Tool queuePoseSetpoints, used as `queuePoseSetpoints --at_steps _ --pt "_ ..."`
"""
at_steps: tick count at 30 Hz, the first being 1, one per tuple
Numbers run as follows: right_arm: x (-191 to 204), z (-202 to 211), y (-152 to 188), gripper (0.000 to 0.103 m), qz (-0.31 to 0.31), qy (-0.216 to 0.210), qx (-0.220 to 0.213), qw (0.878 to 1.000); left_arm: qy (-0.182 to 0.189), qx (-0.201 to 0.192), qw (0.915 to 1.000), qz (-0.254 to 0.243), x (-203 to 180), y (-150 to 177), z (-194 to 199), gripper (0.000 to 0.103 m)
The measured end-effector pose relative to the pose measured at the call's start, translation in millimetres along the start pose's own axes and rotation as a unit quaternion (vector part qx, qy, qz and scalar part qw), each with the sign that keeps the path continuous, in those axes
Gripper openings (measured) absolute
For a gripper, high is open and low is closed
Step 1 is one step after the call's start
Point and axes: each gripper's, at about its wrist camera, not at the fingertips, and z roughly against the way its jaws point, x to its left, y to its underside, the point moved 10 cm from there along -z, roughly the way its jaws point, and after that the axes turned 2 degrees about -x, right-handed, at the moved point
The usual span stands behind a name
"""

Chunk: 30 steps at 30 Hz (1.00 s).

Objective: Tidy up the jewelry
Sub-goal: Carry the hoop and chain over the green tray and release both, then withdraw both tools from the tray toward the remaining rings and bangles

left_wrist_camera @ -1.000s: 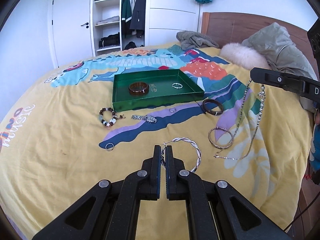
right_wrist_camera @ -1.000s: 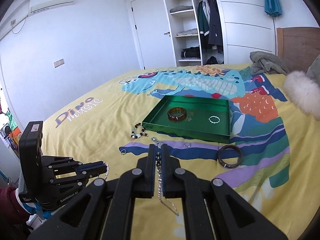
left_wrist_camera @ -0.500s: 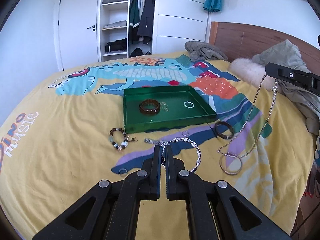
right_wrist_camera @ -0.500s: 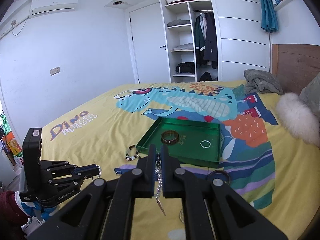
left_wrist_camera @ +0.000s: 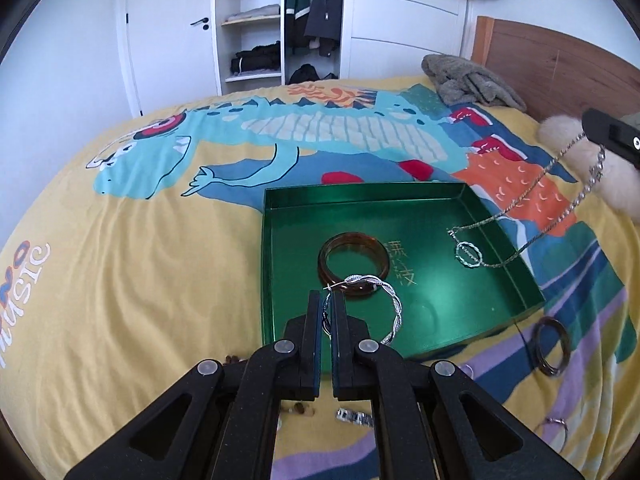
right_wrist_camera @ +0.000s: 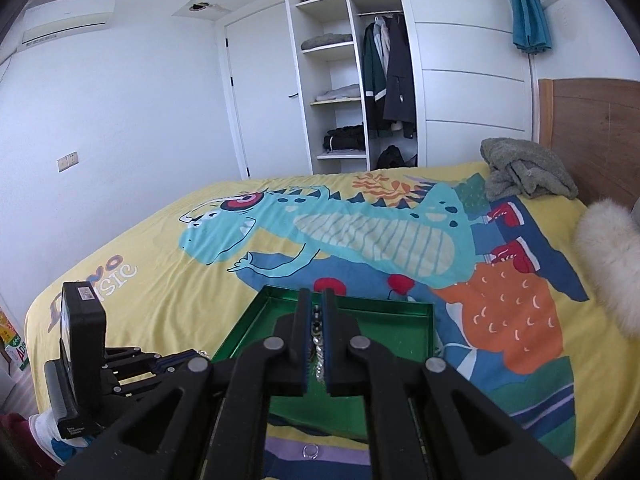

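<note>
Over the green tray [left_wrist_camera: 276,280] on the bed [left_wrist_camera: 140,280]: left gripper [left_wrist_camera: 327,308] is pinched nearly closed on a twisted silver hoop [left_wrist_camera: 394,308], which hangs off the fingertips above the tray's near half, overlapping the brown bangle [left_wrist_camera: 354,264] from this angle. Bangle lies flat on the tray floor, left of centre. Small silver ring [left_wrist_camera: 469,255] sits on the tray floor toward the right wall.

Right gripper [right_wrist_camera: 317,312] is also closed down, clamped on a silver chain necklace [right_wrist_camera: 318,344] between the fingers. In the left wrist view the same chain [left_wrist_camera: 532,208] drapes from the right gripper's tip [left_wrist_camera: 612,136] down across the tray's right wall, its low end touching down by the small ring.

Outside the tray, on the bedspread: dark bangle [left_wrist_camera: 552,346] just beside the near right corner, a small ring [left_wrist_camera: 556,422] further forward, a metal link piece [left_wrist_camera: 354,417] and some beads [left_wrist_camera: 298,409] partly hidden under the left gripper. Another small ring [right_wrist_camera: 310,451] shows below the tray in the right wrist view.

Grey blanket [right_wrist_camera: 524,170] and white fluffy pillow [right_wrist_camera: 608,264] near the headboard.
</note>
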Motion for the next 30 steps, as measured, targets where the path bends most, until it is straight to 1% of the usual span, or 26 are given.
queuePoseSetpoints --at_steps 2,7,11,15,17,19,24,25,26,27,28,30 --pt "-9 -25 14 0.004 -0.01 -0.001 0.015 1.0 -0.002 0.012 0.9999 0.001 1 -5 -25 0.004" --pt "-35 -77 65 0.004 -0.033 0.005 0.064 0.997 -0.013 0.04 0.9991 -0.008 -7 -11 -77 0.004" --pt "-68 -96 102 0.004 -0.055 0.024 0.091 0.994 -0.022 0.057 0.9979 -0.018 -14 -8 -104 0.004" --pt "-100 -101 130 0.004 -0.073 0.047 0.11 0.99 -0.024 0.067 0.9972 -0.021 -18 -7 -120 0.004" --pt "-110 -102 136 0.005 -0.081 0.053 0.116 0.989 -0.028 0.073 0.9967 -0.022 -18 -5 -126 0.004" --pt "-116 -103 141 0.006 -0.086 0.056 0.12 0.987 -0.031 0.07 0.9968 -0.024 -19 -6 -128 0.004" --pt "-122 -102 144 0.007 -0.089 0.057 0.119 0.987 -0.033 0.075 0.9963 -0.025 -20 -8 -131 0.006" --pt "-122 -101 144 0.01 -0.09 0.058 0.119 0.987 -0.029 0.078 0.9964 -0.021 -20 -8 -130 0.011" --pt "-122 -99 143 0.013 -0.09 0.058 0.117 0.987 -0.024 0.079 0.9964 -0.016 -19 -8 -130 0.017" --pt "-121 -96 142 0.019 -0.09 0.057 0.114 0.988 -0.02 0.079 0.9966 -0.011 -19 -10 -129 0.02" --pt "-121 -93 140 0.023 -0.09 0.057 0.111 0.988 -0.019 0.077 0.9968 -0.007 -18 -12 -126 0.024" --pt "-120 -86 136 0.026 -0.088 0.058 0.107 0.989 -0.015 0.07 0.9974 0.0 -17 -17 -116 0.025"
